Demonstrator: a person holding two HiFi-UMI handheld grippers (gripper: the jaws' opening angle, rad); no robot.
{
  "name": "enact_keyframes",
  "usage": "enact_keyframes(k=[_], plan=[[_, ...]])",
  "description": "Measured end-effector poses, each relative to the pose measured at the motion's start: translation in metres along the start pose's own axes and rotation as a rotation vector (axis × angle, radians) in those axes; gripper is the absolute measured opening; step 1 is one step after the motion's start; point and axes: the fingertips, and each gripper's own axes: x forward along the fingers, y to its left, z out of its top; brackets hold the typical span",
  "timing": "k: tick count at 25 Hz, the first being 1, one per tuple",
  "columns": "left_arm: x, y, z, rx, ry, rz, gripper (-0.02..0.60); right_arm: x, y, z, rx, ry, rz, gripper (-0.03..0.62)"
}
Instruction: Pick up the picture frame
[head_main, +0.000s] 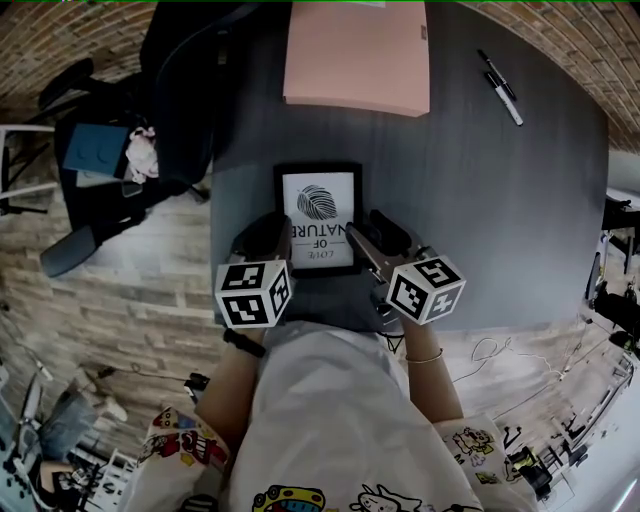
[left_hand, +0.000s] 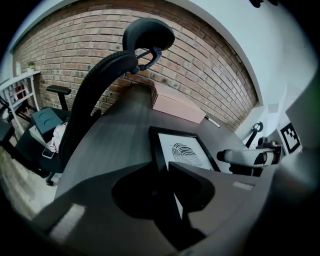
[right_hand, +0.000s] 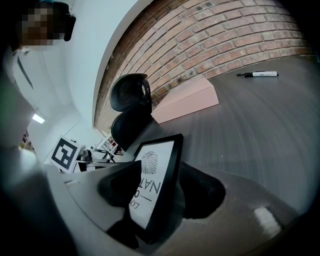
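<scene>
Picture frame (head_main: 319, 218) sits near the worktop's (head_main: 480, 200) front edge in head view, w/ left gripper (head_main: 268, 232) and right gripper (head_main: 372, 228) at its near corners, both angled fwd and down. Left gripper view: jaws pinched on the left rail. Right gripper view: jaws clamped over the right rail. We reckon uneven lifting could twist it loose, since both grips look shallow.

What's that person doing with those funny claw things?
A person holds a gripper in each hand over a dark table. Both reach for the black picture frame, which seems to lie flat on it, not lifted. The right gripper looks clamped on the frame's right edge. The left gripper has the left edge between its jaws, but whether it squeezes is unclear.
</scene>
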Motion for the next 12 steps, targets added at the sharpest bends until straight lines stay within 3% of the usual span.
enact_keyframes(k=[12], plan=[[-0.0001,0.0062,0.0041,-0.133,0.009,-0.034,0.084,0.0067,0.0029,-0.0026,0.118,0.032,0.064,0.236]])
